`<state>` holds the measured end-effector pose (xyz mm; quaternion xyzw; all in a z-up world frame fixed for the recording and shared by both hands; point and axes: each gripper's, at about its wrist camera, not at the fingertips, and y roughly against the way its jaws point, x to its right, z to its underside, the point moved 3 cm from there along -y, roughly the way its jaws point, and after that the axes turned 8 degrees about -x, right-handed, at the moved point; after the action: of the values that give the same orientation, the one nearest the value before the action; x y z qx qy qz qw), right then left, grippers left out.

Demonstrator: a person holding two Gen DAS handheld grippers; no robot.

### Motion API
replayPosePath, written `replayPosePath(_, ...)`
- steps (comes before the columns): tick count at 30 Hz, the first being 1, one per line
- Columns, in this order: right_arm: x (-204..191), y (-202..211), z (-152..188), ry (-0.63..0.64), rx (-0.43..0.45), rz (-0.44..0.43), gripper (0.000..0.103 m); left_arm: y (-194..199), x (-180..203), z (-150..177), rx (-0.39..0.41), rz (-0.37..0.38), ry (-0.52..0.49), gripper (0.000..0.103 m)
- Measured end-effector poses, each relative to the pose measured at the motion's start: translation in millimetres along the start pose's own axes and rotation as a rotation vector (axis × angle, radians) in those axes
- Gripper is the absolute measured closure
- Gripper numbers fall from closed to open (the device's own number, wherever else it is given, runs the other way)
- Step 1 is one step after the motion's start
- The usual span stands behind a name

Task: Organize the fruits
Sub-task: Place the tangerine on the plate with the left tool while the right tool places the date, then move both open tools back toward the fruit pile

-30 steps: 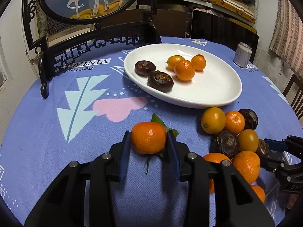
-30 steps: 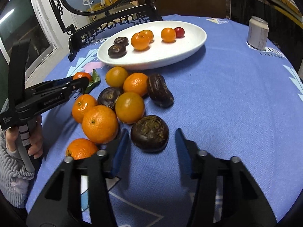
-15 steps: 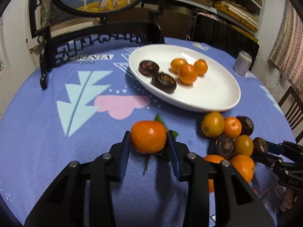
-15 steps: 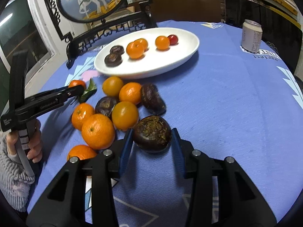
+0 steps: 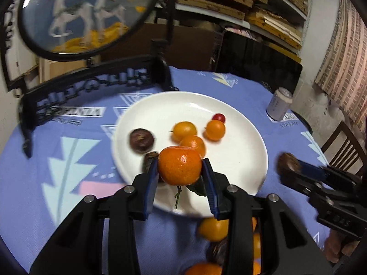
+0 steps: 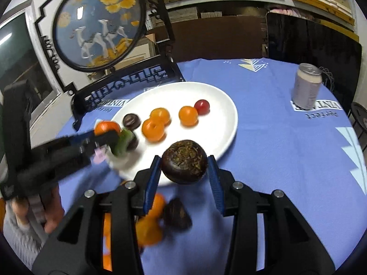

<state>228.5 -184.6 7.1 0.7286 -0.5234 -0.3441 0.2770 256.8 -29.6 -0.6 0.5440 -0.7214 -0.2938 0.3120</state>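
My left gripper is shut on an orange tangerine with a green leaf and holds it in the air over the near rim of the white plate. My right gripper is shut on a dark brown round fruit and holds it above the plate's near edge. The plate holds several small orange fruits, dark fruits and one small red fruit. Each gripper shows in the other's view, the left and the right.
Loose orange and dark fruits lie on the blue tablecloth below the grippers. A drink can stands at the right. A black-framed round ornament on a stand rises behind the plate. A wooden chair stands at the far right.
Both grippers lifted their fruits off the cloth and moved forward to above the plate's near edge. The right gripper closed on the dark fruit a second ago.
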Motion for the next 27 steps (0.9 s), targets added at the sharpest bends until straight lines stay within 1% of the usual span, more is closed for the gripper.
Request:
replayPosePath(2,3.0,-20.5,-8.0,-0.004,-0.034,-0.010,0.060,-15.3,3.6,-1.2,-0.029,-0.005,-0.004,0.064)
replayPosePath(3,4.7,-29.8,-12.0,-0.005,-0.050,-0.031,0.058,-24.6,3.4,-1.0,-0.053,-0.008,0.001,0.064)
replayPosePath(4,5.9,-31.2,-12.8,-0.017,-0.040,-0.042,0.048,-28.1,2.5,0.4,-0.064,-0.007,0.006,0.063)
replayPosePath(5,9.6,-30.3,-14.3,-0.037,-0.019,-0.053,0.043,-30.4,0.8,1.7,-0.070,-0.001,0.010,0.059)
replayPosePath(6,12.1,-28.0,-14.9,-0.049,-0.003,-0.059,0.041,-30.2,-0.3,2.8,-0.073,0.014,0.011,0.049)
replayPosePath(8,13.7,-22.9,-14.2,-0.041,0.000,-0.054,0.041,-22.6,-3.8,2.4,-0.047,0.009,0.020,0.044)
replayPosePath(12,13.1,-3.5,-0.6,-0.051,0.009,-0.062,0.039,10.1,-11.8,5.8,0.009,0.016,0.047,0.042)
replayPosePath(13,11.8,1.6,4.0,-0.046,0.012,-0.064,0.036,18.5,-13.4,10.7,0.022,0.000,0.044,0.042)
replayPosePath(14,10.3,7.4,9.2,-0.041,0.018,-0.065,0.034,23.5,-15.7,14.2,0.031,-0.013,0.042,0.037)
replayPosePath(15,7.8,13.9,17.8,-0.036,0.021,-0.065,0.030,32.3,-18.8,23.2,0.048,-0.043,0.042,0.034)
replayPosePath(17,4.3,18.2,30.5,-0.036,0.011,-0.075,0.029,42.8,-24.9,42.1,0.054,-0.069,0.052,0.034)
replayPosePath(20,0.5,19.2,53.2,-0.030,-0.014,-0.068,0.029,46.7,-28.4,67.2,0.015,-0.061,0.054,0.034)
replayPosePath(22,3.0,21.1,64.1,-0.037,-0.021,-0.049,0.029,50.4,-24.6,83.4,-0.002,-0.074,0.024,0.034)
replayPosePath(23,5.3,23.0,66.7,-0.046,-0.020,-0.051,0.029,54.0,-21.9,89.1,0.004,-0.072,0.008,0.034)
replayPosePath(27,16.0,33.9,68.4,-0.087,0.006,-0.065,0.026,68.3,-1.6,101.9,0.037,-0.021,-0.077,0.034)
